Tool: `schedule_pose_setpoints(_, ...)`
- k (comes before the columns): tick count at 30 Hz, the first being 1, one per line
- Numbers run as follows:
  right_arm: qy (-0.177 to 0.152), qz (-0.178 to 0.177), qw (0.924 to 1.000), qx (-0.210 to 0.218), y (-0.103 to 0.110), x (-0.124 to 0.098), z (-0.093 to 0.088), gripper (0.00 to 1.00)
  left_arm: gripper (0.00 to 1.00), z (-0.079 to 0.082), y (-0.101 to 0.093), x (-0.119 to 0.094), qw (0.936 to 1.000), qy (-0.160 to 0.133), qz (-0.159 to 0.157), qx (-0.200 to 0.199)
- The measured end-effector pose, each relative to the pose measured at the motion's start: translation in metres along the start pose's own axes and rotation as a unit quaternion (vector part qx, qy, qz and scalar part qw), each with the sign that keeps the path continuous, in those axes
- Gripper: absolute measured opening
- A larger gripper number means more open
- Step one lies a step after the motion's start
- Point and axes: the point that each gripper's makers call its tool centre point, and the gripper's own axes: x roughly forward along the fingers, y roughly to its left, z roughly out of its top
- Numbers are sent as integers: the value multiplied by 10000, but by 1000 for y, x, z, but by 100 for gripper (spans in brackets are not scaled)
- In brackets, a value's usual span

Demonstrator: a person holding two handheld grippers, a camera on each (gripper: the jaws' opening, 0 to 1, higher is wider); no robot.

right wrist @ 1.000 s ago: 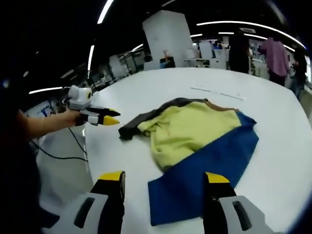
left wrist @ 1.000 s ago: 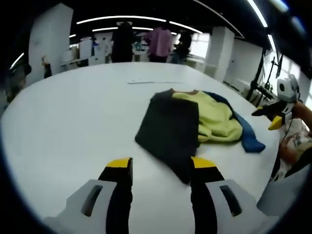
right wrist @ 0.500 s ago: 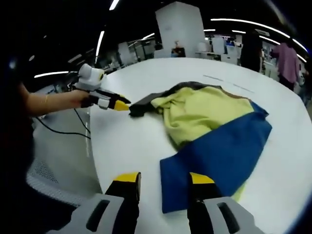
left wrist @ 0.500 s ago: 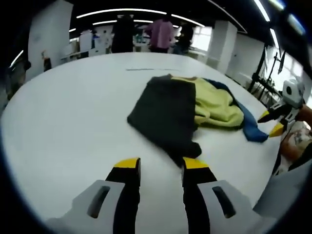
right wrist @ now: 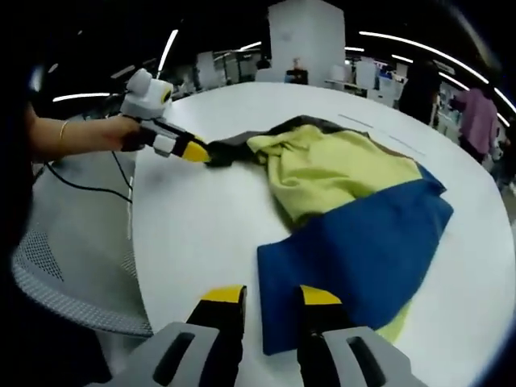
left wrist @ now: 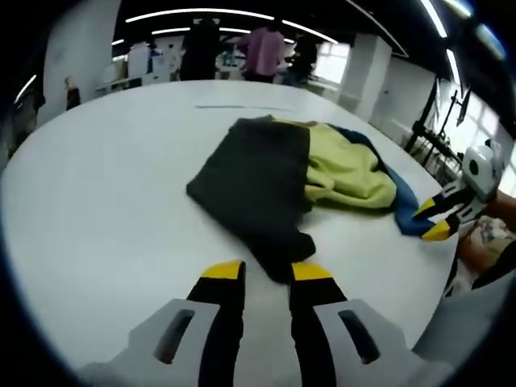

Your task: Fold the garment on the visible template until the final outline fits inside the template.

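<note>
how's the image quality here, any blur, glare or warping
Left gripper view: fisheye bends the white table edge, the ceiling strip lights blow out, and the people behind are soft. Right gripper view: the same warping, the garment evenly lit and fairly sharp, the background dim.

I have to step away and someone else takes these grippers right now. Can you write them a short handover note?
Left gripper: jaws nearly closed at the near corner of the garment's dark part; whether they grip cloth cannot be told.
Right gripper: jaws narrow at the near corner of the blue part; grip likewise unclear.
Garment: lies crumpled on the white table, dark, yellow and blue parts overlapping.
Done: both grippers are at corners.
Left: fold it neatly. No template outline can be made out under it.
</note>
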Motion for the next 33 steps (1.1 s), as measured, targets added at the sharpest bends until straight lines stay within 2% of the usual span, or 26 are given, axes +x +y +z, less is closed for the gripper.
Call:
schedule_pose_setpoints(4, 37, -150, 9997, -199, -3, 2, -1, 16, 10, 0, -2, 0, 10000, 57, -7, 81)
schedule_pose_setpoints(10, 126, -396, 9977, -535, -8, 3, -2, 9, 2, -2, -1, 2, 9997, 98, -1, -207)
schedule_pose_setpoints(19, 153, -620, 9940, -886, -11, 3, -1, 0, 0, -3, 1, 0, 9985, 86, 19, -537)
schedule_pose_setpoints(21, 110, -579, 9953, -770, -11, 1, 2, 0, 0, 1, 1, -6, 9985, 1, 41, -546)
schedule_pose_setpoints(24, -138, -519, 9973, -494, -12, -9, 15, 0, 0, 6, 4, -16, 9982, -99, 74, -585)
schedule_pose_setpoints(26, -390, -451, 9981, -150, -14, -20, 28, 0, 0, 9, 8, -23, 9980, -144, 139, -594)
schedule_pose_setpoints(33, -925, -584, 9936, 293, -38, -54, 61, 0, 0, 17, 25, -49, 9960, -346, 437, -700)
